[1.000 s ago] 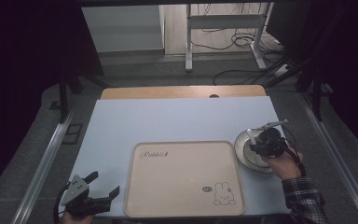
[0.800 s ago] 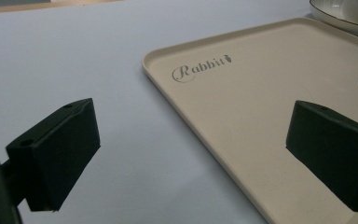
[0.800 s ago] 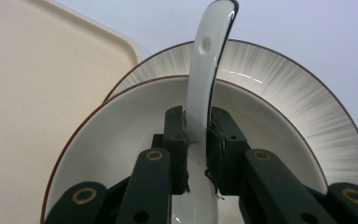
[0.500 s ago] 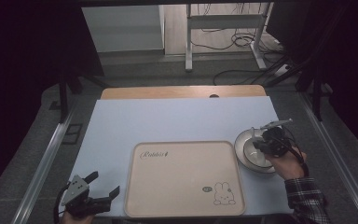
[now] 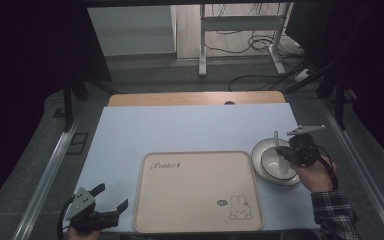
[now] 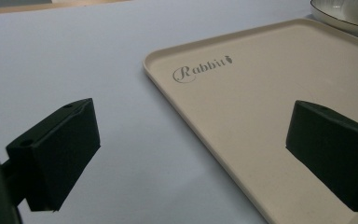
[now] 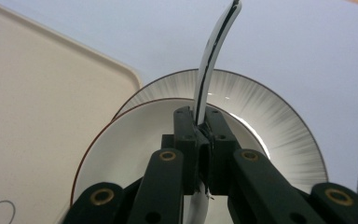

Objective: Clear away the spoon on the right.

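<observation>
My right tool (image 5: 292, 151) is clamped on the handle of a white spoon (image 7: 210, 56), thin, curved and dark-edged, standing in the bowl (image 5: 266, 160) at the right of the high view, just beside the tray (image 5: 195, 190). I judge the step in hand is lifting the spoon out; next I would raise it straight so it clears the rim. The bowl is glossy ceramic with a streaked, ribbed rim; the tray is matte beige with rounded corners. My left tool (image 5: 105, 207) rests lower left, jaws apart, on the pale smooth counter (image 5: 180, 130).

The beige tray (image 6: 261, 116) bears the script word "Rabbit" near one corner.
</observation>
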A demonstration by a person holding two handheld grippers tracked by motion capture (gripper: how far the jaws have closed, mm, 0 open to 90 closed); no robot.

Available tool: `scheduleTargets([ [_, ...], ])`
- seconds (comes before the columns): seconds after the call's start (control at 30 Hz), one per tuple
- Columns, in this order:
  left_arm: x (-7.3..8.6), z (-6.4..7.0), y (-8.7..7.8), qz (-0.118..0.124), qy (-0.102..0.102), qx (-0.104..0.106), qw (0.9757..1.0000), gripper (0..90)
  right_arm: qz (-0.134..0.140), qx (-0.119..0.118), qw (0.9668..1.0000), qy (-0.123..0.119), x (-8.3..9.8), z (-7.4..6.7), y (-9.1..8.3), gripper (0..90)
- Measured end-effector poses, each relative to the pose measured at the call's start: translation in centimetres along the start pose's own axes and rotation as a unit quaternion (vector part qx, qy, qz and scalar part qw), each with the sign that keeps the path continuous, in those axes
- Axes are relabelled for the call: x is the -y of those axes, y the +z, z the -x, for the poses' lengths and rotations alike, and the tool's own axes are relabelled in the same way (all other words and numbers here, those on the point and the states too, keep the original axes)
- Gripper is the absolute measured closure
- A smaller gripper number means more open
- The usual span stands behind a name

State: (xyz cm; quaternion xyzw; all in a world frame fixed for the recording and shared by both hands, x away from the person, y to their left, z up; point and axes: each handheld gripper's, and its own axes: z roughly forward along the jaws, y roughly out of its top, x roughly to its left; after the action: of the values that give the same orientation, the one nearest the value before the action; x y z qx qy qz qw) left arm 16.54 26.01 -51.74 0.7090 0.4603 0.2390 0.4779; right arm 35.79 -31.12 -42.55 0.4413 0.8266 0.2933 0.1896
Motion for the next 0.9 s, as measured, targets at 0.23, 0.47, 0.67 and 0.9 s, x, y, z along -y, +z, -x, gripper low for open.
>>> scheduleTargets([
  [0.23,0.0,0.0,0.0,0.000,0.000,-0.001,1.0000,2.7,0.020,-0.002,0.9998,0.001,-0.3,-0.2,-1.2,85.9],
  [0.47,0.0,0.0,0.0,0.001,0.000,-0.001,1.0000,2.7,0.039,-0.008,0.9992,0.000,-0.5,-0.6,-2.3,85.9],
  [0.67,0.0,0.0,0.0,0.001,0.000,-0.001,1.0000,2.7,0.052,-0.012,0.9986,-0.001,-0.7,-1.1,-3.4,86.0],
  [0.9,0.0,0.0,0.0,0.002,-0.001,-0.002,1.0000,2.7,0.068,-0.023,0.9974,0.001,-0.8,-1.8,-4.5,86.0],
])
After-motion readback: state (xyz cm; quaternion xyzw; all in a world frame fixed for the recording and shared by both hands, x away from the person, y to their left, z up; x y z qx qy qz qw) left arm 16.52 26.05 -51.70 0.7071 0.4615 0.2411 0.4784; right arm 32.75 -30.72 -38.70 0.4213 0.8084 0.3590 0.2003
